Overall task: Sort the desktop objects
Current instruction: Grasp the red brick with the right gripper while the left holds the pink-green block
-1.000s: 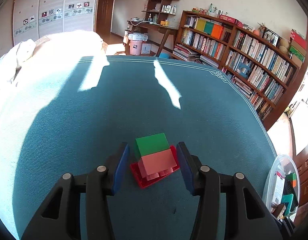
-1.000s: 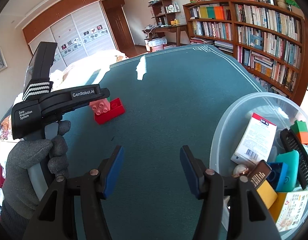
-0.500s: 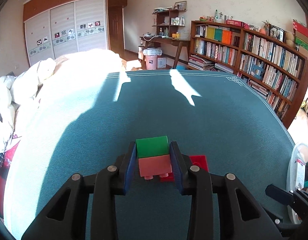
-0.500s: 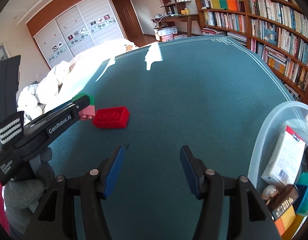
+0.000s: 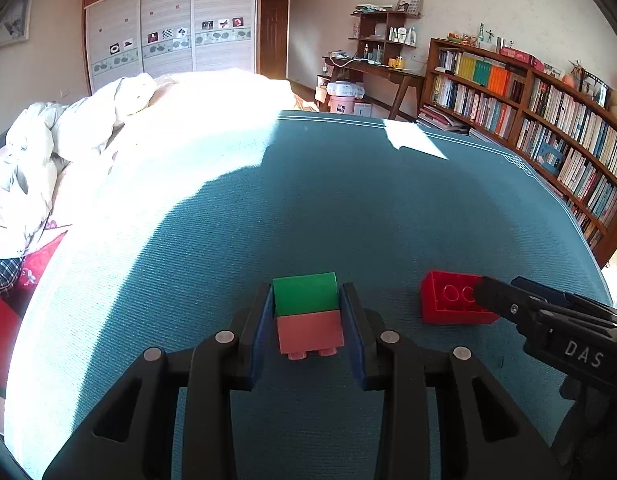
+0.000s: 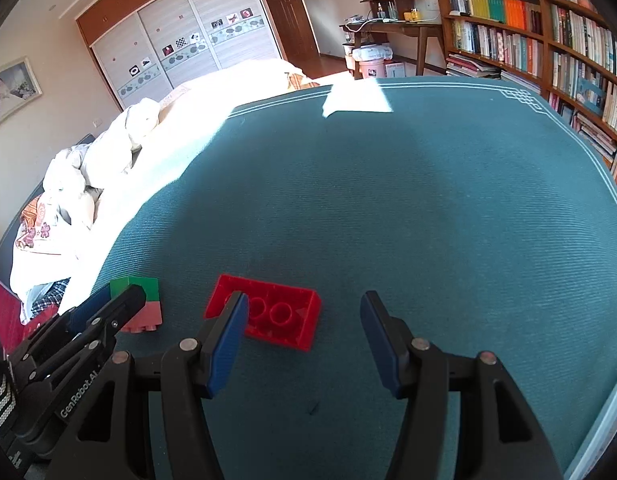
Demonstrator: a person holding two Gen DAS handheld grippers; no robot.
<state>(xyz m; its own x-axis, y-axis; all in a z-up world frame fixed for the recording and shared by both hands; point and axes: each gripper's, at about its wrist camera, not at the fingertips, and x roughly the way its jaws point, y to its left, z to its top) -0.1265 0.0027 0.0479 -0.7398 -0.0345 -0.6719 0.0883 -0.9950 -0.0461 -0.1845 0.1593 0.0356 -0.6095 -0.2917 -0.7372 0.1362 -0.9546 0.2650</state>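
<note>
Red brick half behind hand-held gripper

Teal tablecloth with white border lines fills centre frame. White rumpled bedding at left, sunlit. Sliding wardrobe upper left; dark wooden door beside it. Wooden desk upper centre, pink bin underneath. Full bookshelf along right. Framed picture on left wall.

Left claw clamped tight and angled downward; right claw gapes wide.
</note>
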